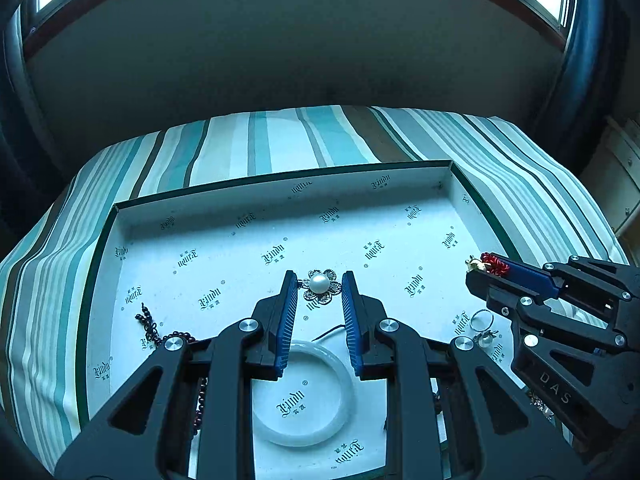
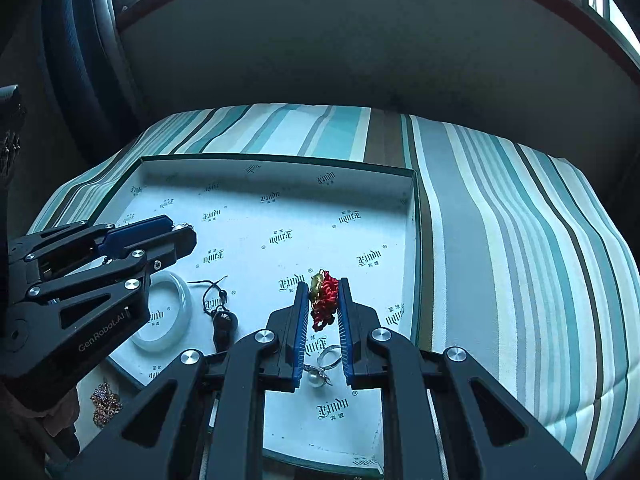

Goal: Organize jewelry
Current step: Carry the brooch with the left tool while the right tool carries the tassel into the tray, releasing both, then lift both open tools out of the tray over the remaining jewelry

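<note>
Two grippers work over the tray (image 1: 454, 184). We see the right gripper (image 2: 324, 300) pinching a red knotted charm (image 2: 323, 304) at its tips, above the tray's right side; a loose pinch could drop it. The left gripper (image 1: 319, 288), jaws parted, flanks a pearl brooch (image 1: 319, 285) mid-tray and might nudge it. We count one white bangle (image 1: 340, 412), one pearl ring (image 2: 325, 366), one dark bead strand (image 1: 150, 328), one corded pendant (image 2: 222, 316).

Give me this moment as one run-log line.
right claw: shut on red knotted charm | left claw: open around pearl brooch | site: box tray
</note>
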### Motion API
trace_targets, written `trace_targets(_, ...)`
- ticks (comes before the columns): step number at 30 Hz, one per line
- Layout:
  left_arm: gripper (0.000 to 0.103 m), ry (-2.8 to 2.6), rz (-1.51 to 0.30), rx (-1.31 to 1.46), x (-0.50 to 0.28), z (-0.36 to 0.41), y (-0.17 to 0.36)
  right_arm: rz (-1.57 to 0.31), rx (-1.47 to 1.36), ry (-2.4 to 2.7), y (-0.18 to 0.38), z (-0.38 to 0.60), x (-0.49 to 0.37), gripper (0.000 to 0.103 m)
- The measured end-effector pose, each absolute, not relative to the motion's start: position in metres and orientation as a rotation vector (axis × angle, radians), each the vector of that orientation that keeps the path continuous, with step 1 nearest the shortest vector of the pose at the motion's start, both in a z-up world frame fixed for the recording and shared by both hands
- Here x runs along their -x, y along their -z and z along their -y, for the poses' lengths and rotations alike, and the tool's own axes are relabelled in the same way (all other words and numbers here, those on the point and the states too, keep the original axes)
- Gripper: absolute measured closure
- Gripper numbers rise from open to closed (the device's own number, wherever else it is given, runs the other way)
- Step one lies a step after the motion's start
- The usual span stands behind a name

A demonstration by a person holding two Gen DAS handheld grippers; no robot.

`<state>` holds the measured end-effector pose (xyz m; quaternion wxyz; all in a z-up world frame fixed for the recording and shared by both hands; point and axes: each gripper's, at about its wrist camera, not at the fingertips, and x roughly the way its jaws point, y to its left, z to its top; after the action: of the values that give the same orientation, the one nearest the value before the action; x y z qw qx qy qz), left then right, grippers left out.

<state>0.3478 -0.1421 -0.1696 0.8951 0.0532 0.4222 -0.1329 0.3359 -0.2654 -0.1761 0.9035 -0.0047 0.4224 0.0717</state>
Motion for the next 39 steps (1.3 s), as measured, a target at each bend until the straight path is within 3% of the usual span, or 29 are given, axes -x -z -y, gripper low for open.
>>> trace_targets(14, 0.08, 0.259, -0.988, -0.106, -0.376, 0.151, 0.199, -0.91, 0.018, -0.133, 0.199, 0.27, -0.356, 0.088)
trace_targets(16, 0.078, 0.261, -0.988, -0.111, -0.375, 0.152, 0.2, -0.908, 0.016, -0.132, 0.199, 0.27, -0.355, 0.087)
trace_targets(20, 0.061, 0.263, -0.984, -0.118, -0.37, 0.153, 0.2, -0.908, 0.011, -0.135, 0.199, 0.271, -0.353, 0.086)
trace_targets(27, 0.055, 0.26, -0.982, -0.099, -0.371, 0.154, 0.202, -0.902, 0.01, -0.14, 0.198, 0.271, -0.352, 0.075)
trace_targets(33, 0.047, 0.258, -0.951, -0.082, -0.366, 0.149, 0.19, -0.88, 0.006, -0.133, 0.189, 0.272, -0.349, 0.075)
trace_targets(39, 0.047, 0.25, -0.906, -0.061, -0.348, 0.133, 0.166, -0.845, 0.017, -0.14, 0.17, 0.27, -0.332, 0.075)
